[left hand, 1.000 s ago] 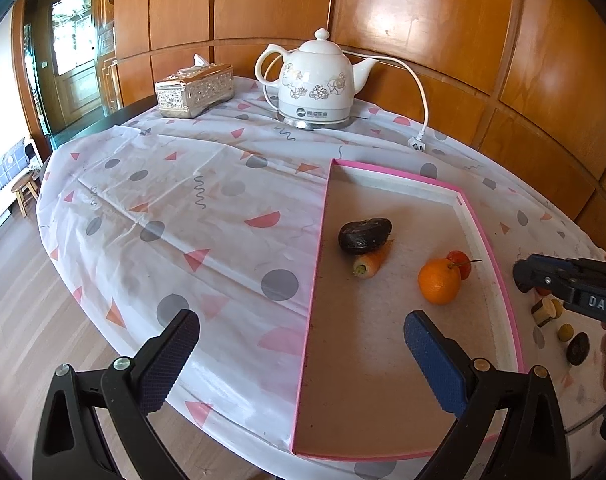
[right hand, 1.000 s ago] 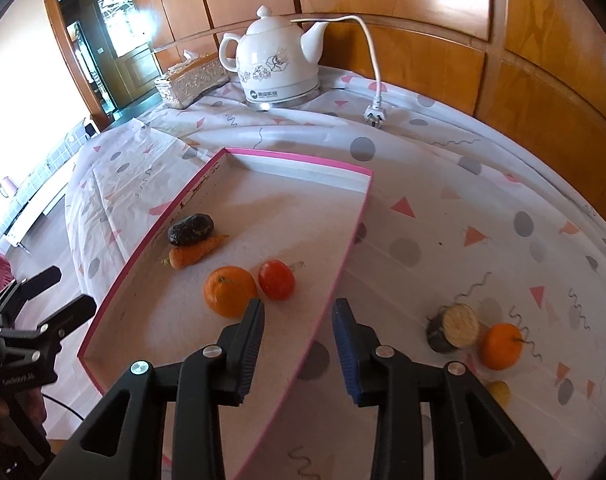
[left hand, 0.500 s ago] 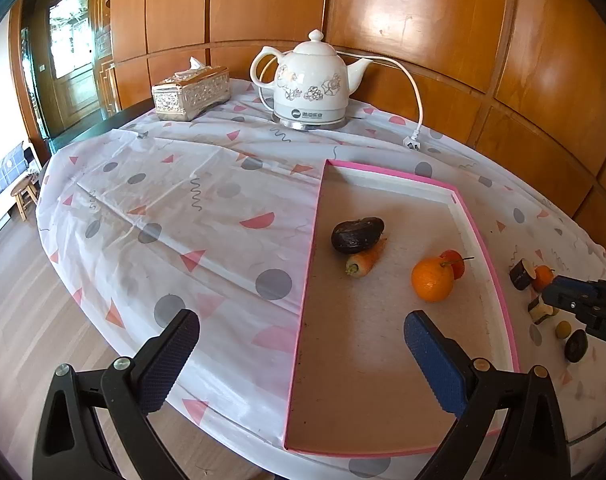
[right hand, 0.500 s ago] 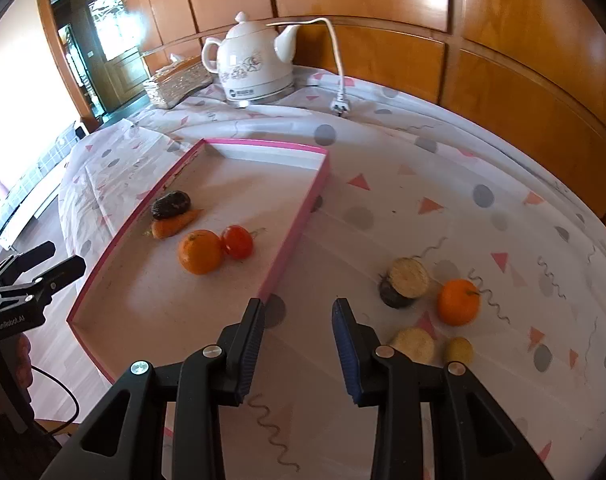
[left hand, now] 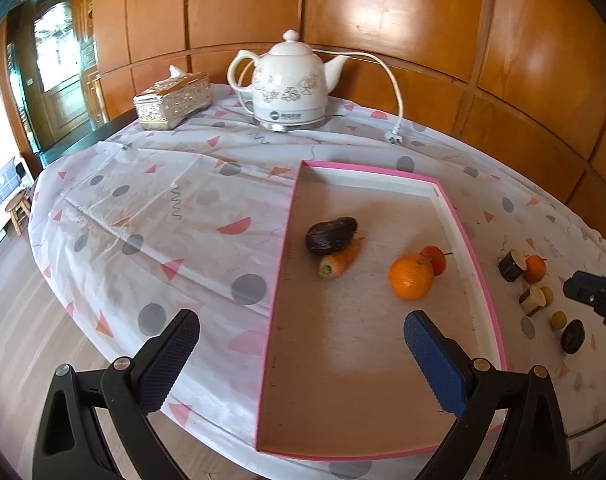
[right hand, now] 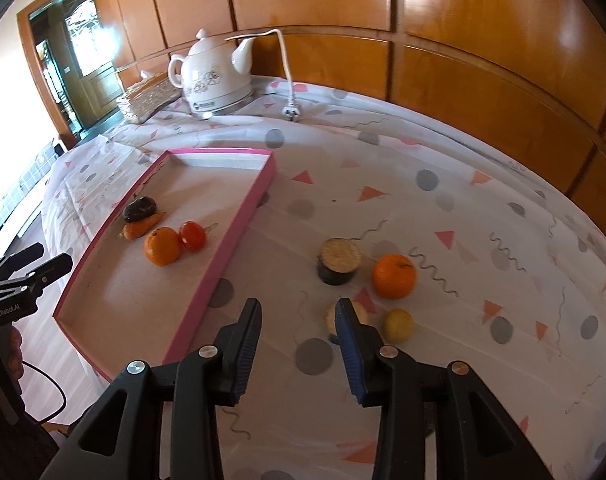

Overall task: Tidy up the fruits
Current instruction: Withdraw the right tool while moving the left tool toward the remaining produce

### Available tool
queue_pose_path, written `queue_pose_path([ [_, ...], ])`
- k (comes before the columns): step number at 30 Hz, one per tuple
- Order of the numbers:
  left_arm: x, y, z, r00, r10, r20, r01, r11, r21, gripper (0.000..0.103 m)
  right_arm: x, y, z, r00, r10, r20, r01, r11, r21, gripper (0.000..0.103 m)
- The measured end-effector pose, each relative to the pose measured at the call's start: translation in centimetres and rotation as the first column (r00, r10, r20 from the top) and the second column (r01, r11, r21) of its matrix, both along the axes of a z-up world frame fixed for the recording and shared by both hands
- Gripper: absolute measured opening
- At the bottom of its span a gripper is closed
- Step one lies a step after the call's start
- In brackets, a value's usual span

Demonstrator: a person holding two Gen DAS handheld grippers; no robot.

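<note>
A pink-rimmed tray (left hand: 485, 292) (right hand: 239, 228) holds a dark avocado (left hand: 331, 235), a carrot (left hand: 339, 262), an orange (left hand: 410, 277) (right hand: 162, 246) and a red tomato (left hand: 434, 259) (right hand: 193, 235). On the cloth right of the tray lie a second orange (right hand: 394, 276), a dark cut round (right hand: 338, 261), a pale piece (right hand: 330, 318) partly hidden by my right finger, and a small yellow fruit (right hand: 399, 325). My left gripper (left hand: 301, 344) is open and empty over the tray's near end. My right gripper (right hand: 299, 322) is open and empty just short of the loose fruits.
A white electric kettle (left hand: 289, 86) with cord and plug (left hand: 393, 138) and a gold tissue box (left hand: 171, 100) stand at the back of the round table. Wood panelling runs behind. A small dark item (left hand: 572, 336) lies near the table's right edge.
My right gripper has swung right, away from the tray and over the loose fruits, and its jaws have opened wider. The left gripper has barely shifted.
</note>
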State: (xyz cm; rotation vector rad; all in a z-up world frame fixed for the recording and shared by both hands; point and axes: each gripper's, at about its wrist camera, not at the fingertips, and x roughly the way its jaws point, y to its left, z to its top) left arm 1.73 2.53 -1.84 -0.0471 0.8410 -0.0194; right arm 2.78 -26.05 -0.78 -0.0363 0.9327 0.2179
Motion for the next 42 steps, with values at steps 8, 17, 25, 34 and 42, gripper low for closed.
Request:
queue_pose_path([
  [8, 0.2, -2.7, 0.2, 0.997, -0.076, -0.004, 0.076, 0.997, 0.013, 0.103, -0.6, -2.1, 0.8, 0.999, -0.04, 0.017, 0.04, 0.999, -0.015, 0.038],
  [17, 0.3, -6.3, 0.3, 0.984, -0.177, -0.003, 0.177, 0.983, 0.043, 0.103, -1.3, -5.0, 1.3, 0.995, -0.095, 0.021, 0.096, 0.995, -0.042, 0.039],
  [25, 0.4, -9.7, 0.3, 0.964, -0.267, -0.007, 0.267, 0.961, 0.077, 0.103, -2.1, -8.2, 1.8, 0.989, -0.145, 0.017, 0.146, 0.986, -0.084, 0.039],
  [34, 0.5, -12.9, 0.4, 0.935, -0.356, -0.011, 0.355, 0.929, 0.105, 0.103, -3.3, -13.9, 1.5, 0.963, -0.271, 0.011, 0.27, 0.957, -0.108, 0.039],
  [42, 0.5, -15.4, 0.2, 0.906, -0.423, -0.027, 0.423, 0.9, 0.1, 0.103, -3.9, -18.5, 0.4, 0.923, -0.385, -0.011, 0.382, 0.919, -0.097, 0.039],
])
